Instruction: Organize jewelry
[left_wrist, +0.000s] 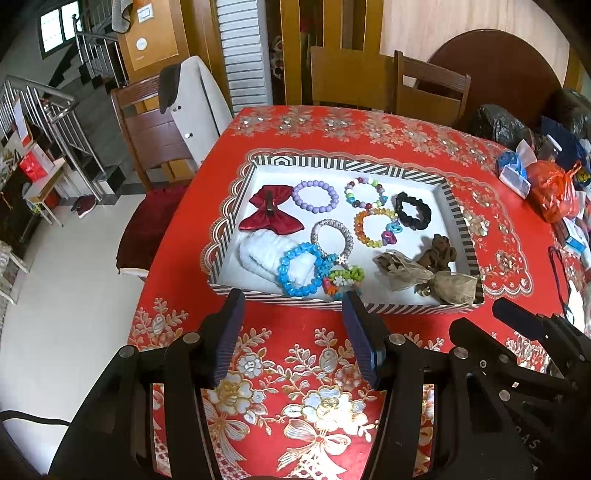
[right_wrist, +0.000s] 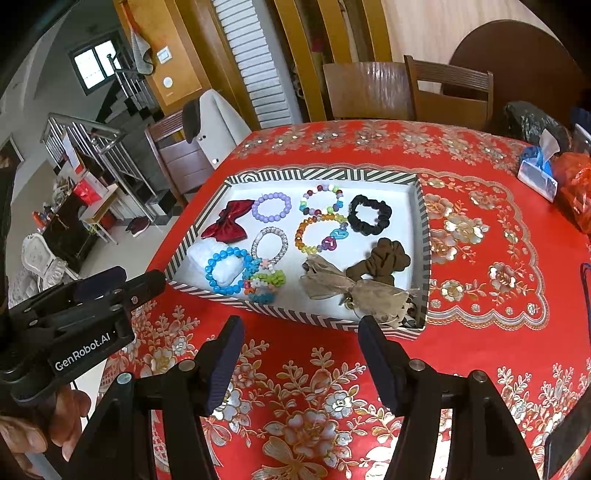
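A striped-rim white tray (left_wrist: 347, 164) (right_wrist: 325, 173) on the red table holds jewelry: a red bow (left_wrist: 270, 215) (right_wrist: 226, 223), a purple bead bracelet (left_wrist: 316, 196) (right_wrist: 270, 207), a blue bead bracelet (left_wrist: 301, 274) (right_wrist: 226, 270), a silver bracelet (left_wrist: 331, 238), multicolour bracelets (left_wrist: 376, 228) (right_wrist: 321, 233), a black scrunchie (left_wrist: 413, 210) (right_wrist: 370, 215), a brown scrunchie (right_wrist: 379, 263) and a beige bow (left_wrist: 424, 277) (right_wrist: 354, 290). My left gripper (left_wrist: 293, 295) is open and empty, just before the tray's near rim. My right gripper (right_wrist: 301, 323) is open and empty, also before the rim.
The red floral tablecloth (left_wrist: 306, 387) covers the table. A tissue pack (right_wrist: 537, 168) and an orange bag (left_wrist: 554, 192) lie at the far right. Wooden chairs (left_wrist: 430, 86) stand behind the table, another with a coat (left_wrist: 195, 107) at the left.
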